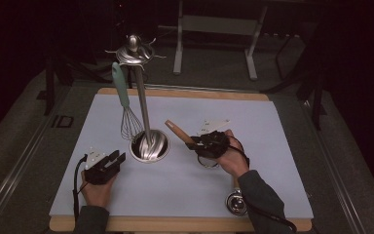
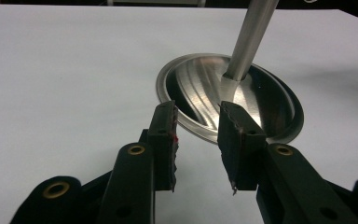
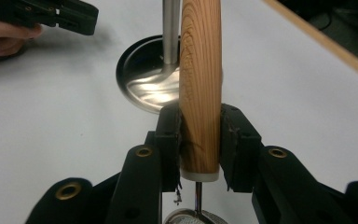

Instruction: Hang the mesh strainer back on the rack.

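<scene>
Here, a wooden-handled utensil (image 3: 200, 88) sits clamped between the jaws of my right gripper (image 1: 205, 145), the handle (image 1: 177, 131) angling up and toward the utensil stand's round steel base (image 1: 149, 145). In the right gripper view the jaws press against both sides of the wood near its pale collar, and a thin metal shaft (image 3: 198, 199) runs down from that collar to a mesh-like metal head at the bottom edge, too cropped to identify. My right hand (image 1: 232, 158) wraps the gripper from behind, knuckles up, forearm coming in from the lower right in a dark sleeve (image 1: 263, 200).

My left gripper (image 1: 108, 163) holds nothing; its jaws stand apart with a clear gap, pointed at the base from just beside it. My left hand (image 1: 96, 190) lies low on the surface, wrist straight. In the left gripper view the dish-shaped base (image 2: 261, 109) fills the gap between the jaws, with the stand's pole (image 2: 251, 37) rising from its centre.

A whisk with a pale green handle (image 1: 122, 97) hangs from the stand's top ring (image 1: 135, 51), its wires beside the pole. A small round metal piece (image 1: 237, 202) lies near the table's front edge, beside my right sleeve.

The work surface is a light grey mat (image 1: 78, 161) on a wooden board (image 1: 175, 224). Beyond it the room is dark, with grey floor and a metal frame (image 1: 214, 24) at the back.
</scene>
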`<state>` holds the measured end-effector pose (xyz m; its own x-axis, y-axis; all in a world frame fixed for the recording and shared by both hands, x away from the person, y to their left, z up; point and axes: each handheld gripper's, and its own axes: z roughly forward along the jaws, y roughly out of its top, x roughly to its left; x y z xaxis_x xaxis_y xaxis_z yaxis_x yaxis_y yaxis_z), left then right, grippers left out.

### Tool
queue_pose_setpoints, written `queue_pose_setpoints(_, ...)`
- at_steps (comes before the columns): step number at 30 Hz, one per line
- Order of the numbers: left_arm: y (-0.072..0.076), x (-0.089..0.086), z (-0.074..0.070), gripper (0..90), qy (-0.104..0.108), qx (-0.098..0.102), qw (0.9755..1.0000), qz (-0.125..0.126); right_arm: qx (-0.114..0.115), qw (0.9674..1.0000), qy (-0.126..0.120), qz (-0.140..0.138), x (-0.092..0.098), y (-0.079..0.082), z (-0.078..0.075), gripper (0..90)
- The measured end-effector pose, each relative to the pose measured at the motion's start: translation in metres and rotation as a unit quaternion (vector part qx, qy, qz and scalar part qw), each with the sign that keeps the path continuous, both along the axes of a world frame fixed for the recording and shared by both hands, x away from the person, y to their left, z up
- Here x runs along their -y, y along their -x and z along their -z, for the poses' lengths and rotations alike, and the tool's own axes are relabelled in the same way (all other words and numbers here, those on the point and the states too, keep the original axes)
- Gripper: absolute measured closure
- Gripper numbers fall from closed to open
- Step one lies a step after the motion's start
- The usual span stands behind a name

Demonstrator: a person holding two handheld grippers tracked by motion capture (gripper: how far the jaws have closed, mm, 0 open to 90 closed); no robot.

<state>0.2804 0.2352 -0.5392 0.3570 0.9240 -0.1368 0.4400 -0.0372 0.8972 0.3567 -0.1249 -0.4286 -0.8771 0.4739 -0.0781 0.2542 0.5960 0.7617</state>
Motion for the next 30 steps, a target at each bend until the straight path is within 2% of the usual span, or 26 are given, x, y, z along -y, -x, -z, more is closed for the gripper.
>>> queue_pose_setpoints(4, 0.0, 0.0, 0.0, 68.2, -0.002, 0.002, 1.0, 0.003, 0.028, 0.9996, -0.003, -0.002, 0.002, 0.002, -0.003, 70.7)
queue_pose_setpoints(10, 0.001, 0.0, 0.0, 68.0, -0.004, 0.002, 1.0, 0.005, 0.058, 0.9983, -0.003, -0.005, 0.003, 0.004, -0.008, 70.7)
queue_pose_setpoints(20, 0.001, 0.001, 0.0, 67.8, -0.006, 0.004, 0.9999, 0.01, 0.083, 0.9963, -0.024, 0.002, 0.005, 0.006, -0.013, 70.7)
queue_pose_setpoints(30, 0.001, 0.001, 0.0, 67.8, -0.006, 0.003, 0.9999, 0.011, 0.091, 0.9953, -0.033, -0.006, 0.004, 0.01, -0.026, 70.7)
